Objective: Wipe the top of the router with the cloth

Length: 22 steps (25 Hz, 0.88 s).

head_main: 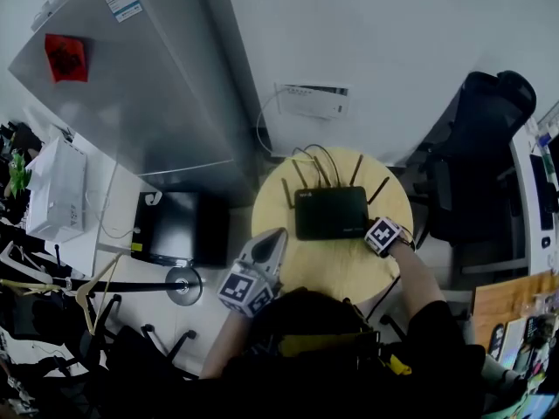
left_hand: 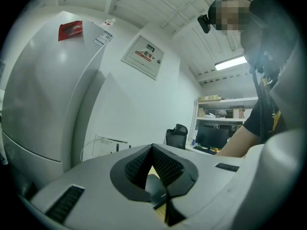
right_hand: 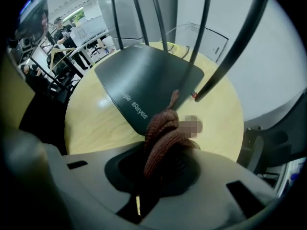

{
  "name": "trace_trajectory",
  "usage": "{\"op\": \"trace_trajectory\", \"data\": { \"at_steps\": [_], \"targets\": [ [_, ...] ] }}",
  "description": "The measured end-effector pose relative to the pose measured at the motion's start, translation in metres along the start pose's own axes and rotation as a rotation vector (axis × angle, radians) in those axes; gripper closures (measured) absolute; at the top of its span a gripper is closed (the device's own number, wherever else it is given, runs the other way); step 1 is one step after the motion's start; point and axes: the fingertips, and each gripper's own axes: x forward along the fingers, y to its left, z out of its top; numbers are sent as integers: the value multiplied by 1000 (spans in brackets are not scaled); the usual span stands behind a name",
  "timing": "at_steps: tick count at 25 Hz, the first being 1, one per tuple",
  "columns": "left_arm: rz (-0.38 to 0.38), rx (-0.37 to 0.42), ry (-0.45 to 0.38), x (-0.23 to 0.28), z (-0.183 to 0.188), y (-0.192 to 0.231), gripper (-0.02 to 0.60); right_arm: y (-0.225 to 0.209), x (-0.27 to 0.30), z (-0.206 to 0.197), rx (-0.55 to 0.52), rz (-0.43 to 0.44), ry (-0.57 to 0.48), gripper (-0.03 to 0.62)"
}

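A black router with several upright antennas lies on the round yellow table; in the right gripper view the router fills the middle. My right gripper is at the router's near right corner. It is shut on a bunched reddish-brown cloth that hangs just over the router's near edge. My left gripper hovers over the table's front left, apart from the router. Its jaws are together with nothing between them.
A tall grey fridge stands to the left and a white wall box with cables sits behind the table. A black office chair is to the right. A black case and a stand base lie on the floor at left.
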Motion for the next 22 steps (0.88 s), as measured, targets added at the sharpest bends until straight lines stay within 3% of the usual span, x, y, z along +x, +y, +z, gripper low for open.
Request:
{"op": "trace_trajectory", "data": {
  "at_steps": [6,17,22],
  "targets": [
    [-50,-6,5,2,2,2,591,16,3,4,107,-4,-43,531],
    [-121,-30,27,6,4,15,591,38,7,4,405,16,-60,531],
    [-133,-36,29,-1,6,28,591,48,10,7,463,12,-46,531]
  ]
}}
